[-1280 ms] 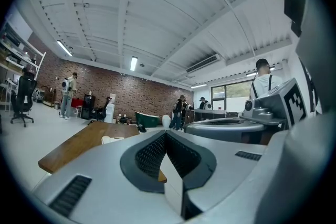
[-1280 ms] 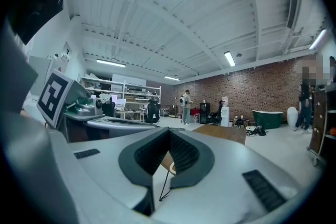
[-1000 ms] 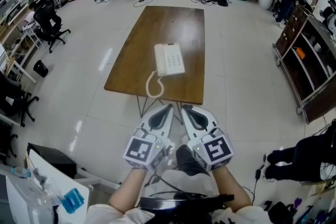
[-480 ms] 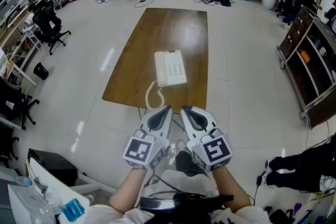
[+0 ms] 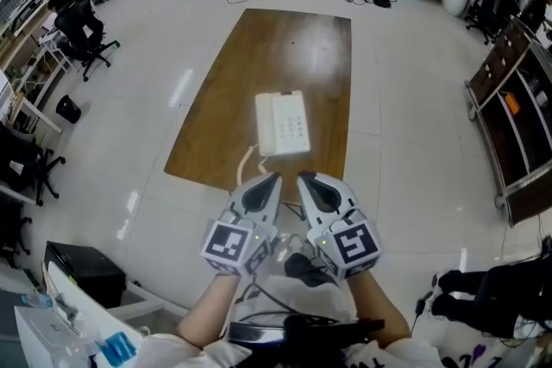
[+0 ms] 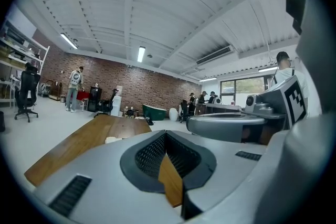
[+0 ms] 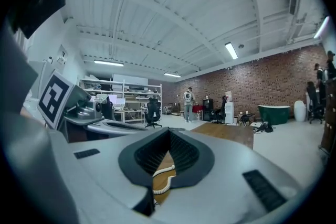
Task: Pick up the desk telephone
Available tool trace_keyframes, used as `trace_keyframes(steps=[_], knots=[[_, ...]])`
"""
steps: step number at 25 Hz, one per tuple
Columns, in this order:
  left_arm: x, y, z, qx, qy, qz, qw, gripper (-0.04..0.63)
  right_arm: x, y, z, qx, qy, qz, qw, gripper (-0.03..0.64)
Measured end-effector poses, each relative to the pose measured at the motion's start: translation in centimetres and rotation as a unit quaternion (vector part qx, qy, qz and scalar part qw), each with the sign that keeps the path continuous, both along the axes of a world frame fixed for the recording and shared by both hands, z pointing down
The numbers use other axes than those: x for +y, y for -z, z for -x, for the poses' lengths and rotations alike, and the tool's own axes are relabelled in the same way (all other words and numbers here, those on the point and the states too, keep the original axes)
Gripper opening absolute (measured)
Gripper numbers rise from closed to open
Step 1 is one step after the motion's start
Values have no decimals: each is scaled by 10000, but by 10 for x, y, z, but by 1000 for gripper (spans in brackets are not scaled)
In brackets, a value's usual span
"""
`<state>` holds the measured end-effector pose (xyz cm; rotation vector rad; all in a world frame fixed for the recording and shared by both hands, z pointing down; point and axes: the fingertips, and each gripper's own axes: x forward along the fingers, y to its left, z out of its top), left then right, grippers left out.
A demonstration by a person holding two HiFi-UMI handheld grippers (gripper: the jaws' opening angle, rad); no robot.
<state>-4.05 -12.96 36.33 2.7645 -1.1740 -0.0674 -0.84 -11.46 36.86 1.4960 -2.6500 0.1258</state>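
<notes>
the left hand-held gripper and the right hand-held gripper sit side by side, close together, both pointing roughly level toward the far end of the room. each one is clenched with nothing in it: in both gripper views the dark pads meet at the tip, and only wood and a bit of white cord show through the slit behind them.

just beyond the tips is the near edge of a long wooden tabletop. the telephone lies flat on it, toward the near end and a little right of the middle, apart from both grippers. its coiled cord loops off the near left corner and runs to the tabletop's near edge. the keypad faces up on the right half; the handset seems to rest along the left half, though that is hard to make out.

the phone is probably a light, stiff plastic shell with smooth, rather slippery sides. the handset likely just rests loose in its cradle and could slide off if the body tips, and the springy cord may drag or snag on the edge. the safest hold looks like the base itself, one gripper on each long side, kept level. both would have to open first.
</notes>
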Motion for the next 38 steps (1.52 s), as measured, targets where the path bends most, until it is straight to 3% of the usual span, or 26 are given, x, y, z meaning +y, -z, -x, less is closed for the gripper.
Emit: trace_keyframes(steps=[24,25,27,31,33,34,35,38], knots=[[-114,-50,-21,0,411,437,9982,0,-110,-52,-30,31,201,519,9984,0],[-118,-55,-20,-11,418,516,9978,29,-114,-56,-29,24,234,579,9980,0],[-125,-66,-19,-26,420,695,9967,77,-121,-65,-28,1,285,715,9970,95],[-140,-87,-15,-124,525,927,9942,80,-136,-81,-31,-18,236,865,9960,96],[-148,-101,-12,-160,549,1098,9923,156,-144,-92,-32,-68,251,1019,9945,104],[-153,-108,-10,-174,578,1187,9911,164,-148,-99,-33,-96,270,1128,9932,173],[-159,-115,-7,-185,623,1273,9897,164,-153,-106,-33,-114,279,1237,9919,199],[-177,-137,3,-204,745,1575,9845,203,-169,-127,-37,-118,229,1507,9882,199]])
